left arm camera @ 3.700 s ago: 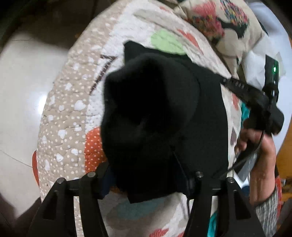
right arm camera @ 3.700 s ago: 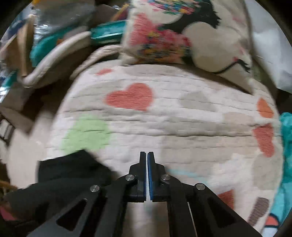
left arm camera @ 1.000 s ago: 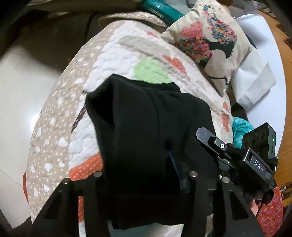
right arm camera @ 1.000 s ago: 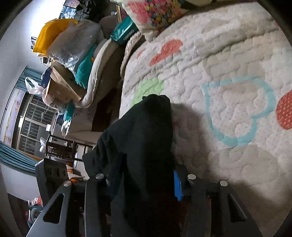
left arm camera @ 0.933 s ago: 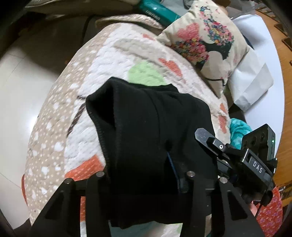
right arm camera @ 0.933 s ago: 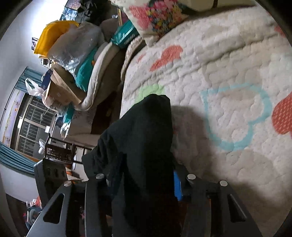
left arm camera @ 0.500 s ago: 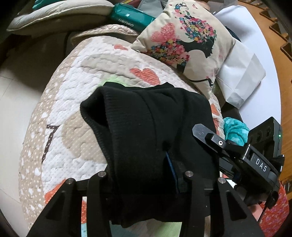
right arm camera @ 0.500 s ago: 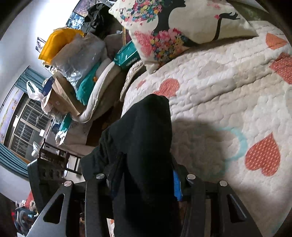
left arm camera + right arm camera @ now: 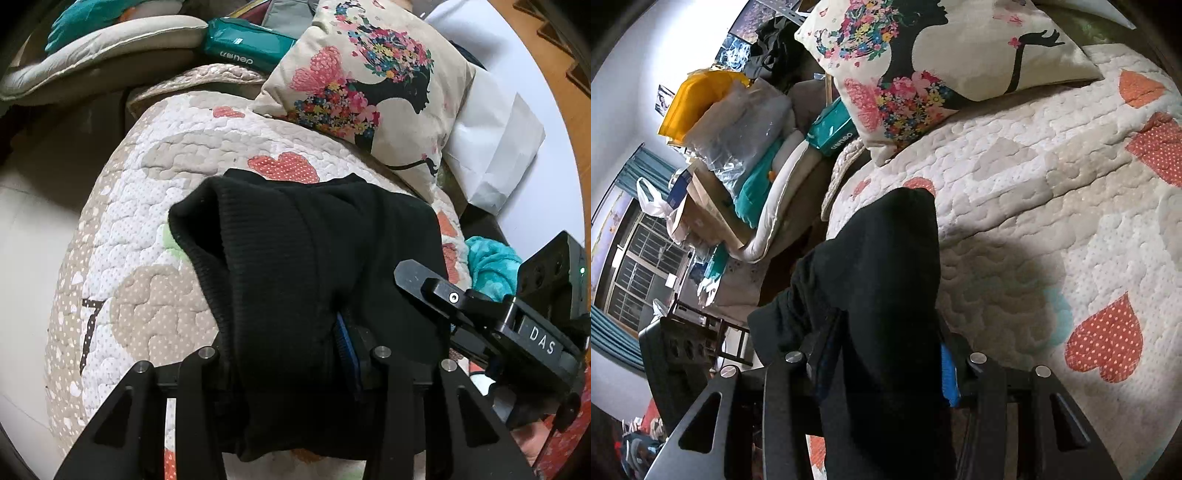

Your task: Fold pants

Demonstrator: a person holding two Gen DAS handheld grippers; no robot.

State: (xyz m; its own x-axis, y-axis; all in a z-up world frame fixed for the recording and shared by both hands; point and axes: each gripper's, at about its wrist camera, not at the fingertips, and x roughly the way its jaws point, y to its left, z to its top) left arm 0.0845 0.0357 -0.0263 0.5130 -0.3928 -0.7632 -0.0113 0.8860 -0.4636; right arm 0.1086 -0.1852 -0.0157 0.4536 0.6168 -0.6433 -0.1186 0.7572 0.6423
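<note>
The black pants [image 9: 306, 273] are bunched into a thick folded bundle and held up above the heart-patterned quilt [image 9: 155, 206]. My left gripper [image 9: 291, 354] is shut on the near edge of the bundle, and the cloth hides its fingertips. My right gripper [image 9: 882, 365] is shut on the same pants [image 9: 886, 295], which drape over its fingers. The right gripper also shows in the left wrist view [image 9: 480, 317], at the bundle's right side.
A floral cushion [image 9: 373, 85] and a white pillow [image 9: 491, 155] lie at the head of the quilt. Folded bedding and a teal pack [image 9: 243, 48] are stacked beyond the quilt's left edge. A teal cloth [image 9: 491, 262] lies to the right.
Both grippers have carried the bundled pants forward over the quilt toward the cushion. The grip on the pants is unchanged.
</note>
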